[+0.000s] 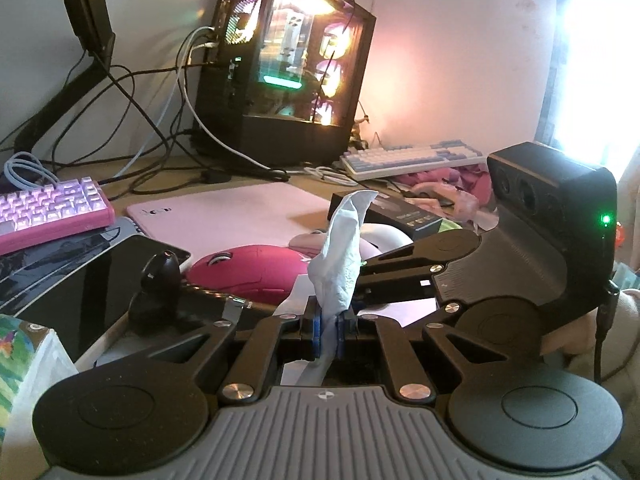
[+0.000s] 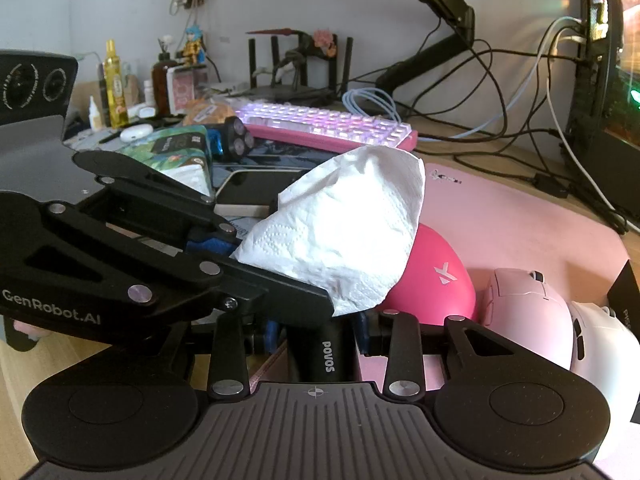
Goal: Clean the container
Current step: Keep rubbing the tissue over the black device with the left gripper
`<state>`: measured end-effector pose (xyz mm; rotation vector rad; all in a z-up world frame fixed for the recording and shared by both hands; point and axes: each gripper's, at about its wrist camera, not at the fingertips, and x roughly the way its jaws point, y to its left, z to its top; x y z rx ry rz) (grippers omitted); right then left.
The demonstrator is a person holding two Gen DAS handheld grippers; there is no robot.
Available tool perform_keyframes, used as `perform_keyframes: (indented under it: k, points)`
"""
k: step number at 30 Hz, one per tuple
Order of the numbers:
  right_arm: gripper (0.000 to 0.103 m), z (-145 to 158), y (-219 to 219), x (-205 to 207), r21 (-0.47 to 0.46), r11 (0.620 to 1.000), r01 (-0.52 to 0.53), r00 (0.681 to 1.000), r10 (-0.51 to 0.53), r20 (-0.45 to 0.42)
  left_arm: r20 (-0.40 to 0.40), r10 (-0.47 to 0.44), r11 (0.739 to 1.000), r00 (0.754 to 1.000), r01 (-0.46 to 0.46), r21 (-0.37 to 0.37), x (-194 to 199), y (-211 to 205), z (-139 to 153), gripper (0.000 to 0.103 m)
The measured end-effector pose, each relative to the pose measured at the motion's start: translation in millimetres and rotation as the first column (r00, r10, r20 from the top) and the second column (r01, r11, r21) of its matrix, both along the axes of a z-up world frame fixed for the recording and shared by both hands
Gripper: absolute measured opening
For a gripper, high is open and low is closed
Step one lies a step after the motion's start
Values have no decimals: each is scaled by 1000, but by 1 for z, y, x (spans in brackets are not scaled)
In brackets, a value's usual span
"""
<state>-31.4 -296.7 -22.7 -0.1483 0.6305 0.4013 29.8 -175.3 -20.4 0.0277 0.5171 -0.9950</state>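
The left gripper (image 1: pixel 330 326) is clamped on a white tissue (image 1: pixel 340 256) that stands up from its jaws. The right gripper (image 2: pixel 320 336) grips a black POVOS-marked container (image 2: pixel 316 354), low over the pink mat (image 2: pixel 512 216). The tissue hides part of the magenta mouse (image 2: pixel 436 276); a pale pink mouse (image 2: pixel 524 312) lies beside it. A lit keyboard (image 2: pixel 324 126) sits along the desk's (image 2: pixel 496 152) far edge.

white tissue (image 2: pixel 344 224), magenta mouse (image 2: pixel 436 280), pink keyboard (image 2: pixel 332 128)
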Motion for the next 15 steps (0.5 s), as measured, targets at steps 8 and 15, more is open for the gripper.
perform_keyframes:
  k: [8, 15]
  points:
    - [39, 0, 0, 0, -4, 1000, 0, 1000, 0, 2, -3, 61, 998, 998, -61, -1, 6, 4, 0, 11]
    - [39, 0, 1, -1, -2, 1000, 0, 1000, 0, 1, 13, 134, 991, 991, -134, 14, 9, 8, 3, 11]
